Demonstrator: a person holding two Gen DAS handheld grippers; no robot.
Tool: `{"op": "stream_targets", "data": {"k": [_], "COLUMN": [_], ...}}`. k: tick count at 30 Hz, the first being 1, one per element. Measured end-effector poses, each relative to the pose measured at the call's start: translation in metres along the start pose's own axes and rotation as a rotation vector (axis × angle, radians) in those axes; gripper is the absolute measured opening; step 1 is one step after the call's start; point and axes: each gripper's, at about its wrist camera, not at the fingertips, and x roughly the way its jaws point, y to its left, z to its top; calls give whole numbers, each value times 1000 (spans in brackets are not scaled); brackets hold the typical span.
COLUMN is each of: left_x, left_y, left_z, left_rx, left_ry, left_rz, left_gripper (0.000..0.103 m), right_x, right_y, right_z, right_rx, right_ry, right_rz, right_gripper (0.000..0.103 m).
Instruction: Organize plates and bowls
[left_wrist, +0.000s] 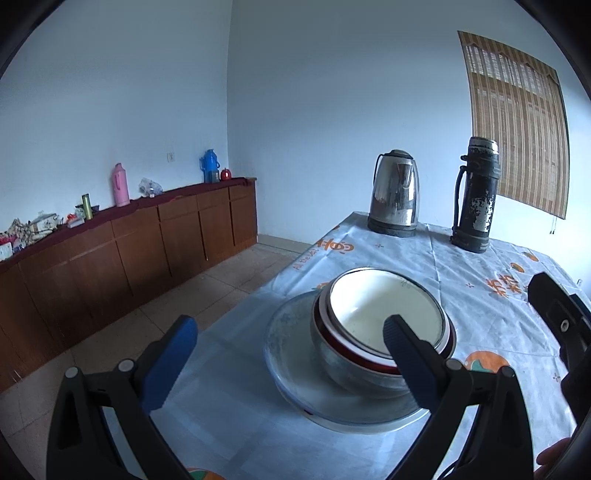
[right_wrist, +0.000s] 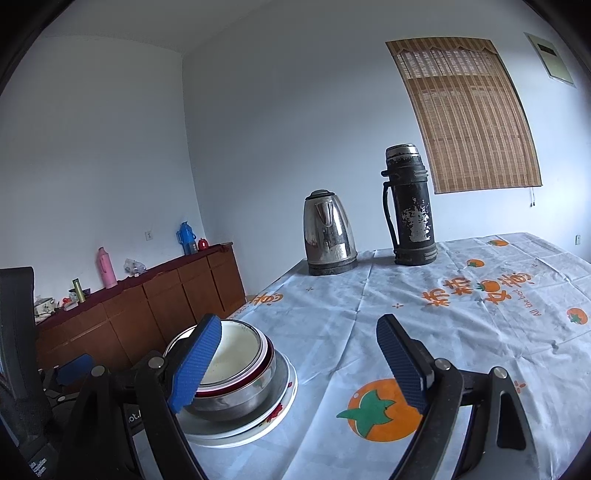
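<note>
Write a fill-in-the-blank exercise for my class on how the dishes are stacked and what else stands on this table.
1. The nested bowls sit on top of the ____.
2. The left gripper is ____ and holds nothing.
3. The worn black thermos stands beside a steel electric ____.
4. The tablecloth is printed with fruits coloured ____.

Missing words: plates; open; kettle; orange

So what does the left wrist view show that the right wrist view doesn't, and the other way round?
Only the left wrist view: the stack's full far rim, unobstructed, and the right hand-held gripper at the frame's right edge.

Only the right wrist view: the flowered white plate at the bottom of the stack, the large orange fruit print on the cloth, and a framed panel high on the wall.

Both: nested bowls on plates, kettle, black flask, bamboo blind, wooden sideboard, and both hand-held grippers open and empty.
</note>
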Motion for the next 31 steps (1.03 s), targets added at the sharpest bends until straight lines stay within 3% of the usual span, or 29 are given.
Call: {"op": "stream_targets", "data": {"k": [11,21,31], "left_x": [-6,-12,-14], "left_y": [3,8,-1], "left_z": [3,7,8], "left_rx": [-6,-48,-2], "left_ry": [-22,-34,-46], "left_rz": [4,-40,7], "left_gripper": [102,103,102], "right_x": [-5,-6,-5], "right_y": [0,-1,-1], "right_z": [2,2,1], "right_rx": [1,7,3], "right_ry": [-25,-33,-30], "right_rz": [-17,-29,-31], "right_gripper": [88,88,88]}}
